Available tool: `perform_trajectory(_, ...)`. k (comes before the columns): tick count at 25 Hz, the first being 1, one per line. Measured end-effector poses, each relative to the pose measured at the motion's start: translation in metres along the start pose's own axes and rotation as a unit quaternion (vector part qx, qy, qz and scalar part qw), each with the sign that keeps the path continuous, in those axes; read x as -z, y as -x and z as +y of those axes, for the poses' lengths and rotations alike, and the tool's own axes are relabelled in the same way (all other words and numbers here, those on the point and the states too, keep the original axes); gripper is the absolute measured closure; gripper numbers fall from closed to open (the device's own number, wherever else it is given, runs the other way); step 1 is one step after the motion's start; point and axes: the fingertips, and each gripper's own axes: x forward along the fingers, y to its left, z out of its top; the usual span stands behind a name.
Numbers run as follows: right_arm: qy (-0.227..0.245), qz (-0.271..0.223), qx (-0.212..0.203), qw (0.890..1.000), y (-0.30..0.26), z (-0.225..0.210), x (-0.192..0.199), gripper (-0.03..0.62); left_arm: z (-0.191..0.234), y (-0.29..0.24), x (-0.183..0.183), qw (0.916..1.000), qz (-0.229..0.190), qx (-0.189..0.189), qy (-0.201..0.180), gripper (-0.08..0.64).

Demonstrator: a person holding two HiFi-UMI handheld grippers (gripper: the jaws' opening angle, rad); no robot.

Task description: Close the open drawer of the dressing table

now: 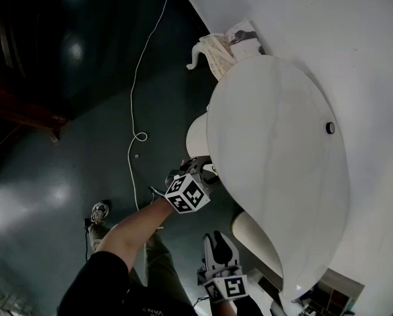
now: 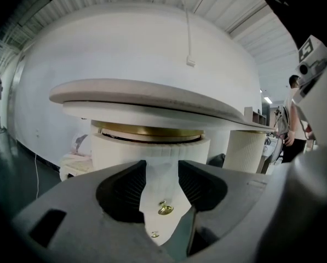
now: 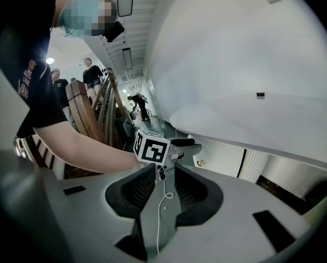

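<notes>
One dressing table [image 1: 282, 150], two grippers. The left gripper [image 2: 162, 171] has its jaws apart, with the drawer [image 2: 161, 193] and its brass knob [image 2: 165, 207] in the gap, ungripped. The right gripper [image 3: 164, 171] stands wide and empty.

The left gripper [image 1: 199, 166] sits at the seven o'clock rim of the glossy white oval dressing table [image 1: 275, 143]; the right gripper [image 1: 217, 238] is at six o'clock.

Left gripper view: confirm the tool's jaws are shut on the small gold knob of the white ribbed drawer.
Not shut: the left gripper view shows the jaws of the left tool apart, the small gold knob of the white ribbed drawer untouched between them.
</notes>
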Motion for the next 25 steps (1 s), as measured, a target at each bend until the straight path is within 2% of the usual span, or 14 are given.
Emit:
perform_trajectory(15,-0.008,0.012,0.001,1.000,-0.001,-0.005,0.006,0.479,0.006,-0.014,-0.007,0.9997,-0.021,-0.009,0.008,0.373)
perform_trajectory(20,-0.006,0.011,-0.003,1.000,-0.006,-0.003,0.008,0.479,0.004,-0.013,-0.006,0.9998,-0.020,0.004,0.004,0.363)
perform_trajectory(25,-0.007,0.008,-0.003,1.000,-0.008,0.001,0.003,0.479,-0.003,-0.013,-0.006,0.9996,-0.014,0.024,0.010,0.311)
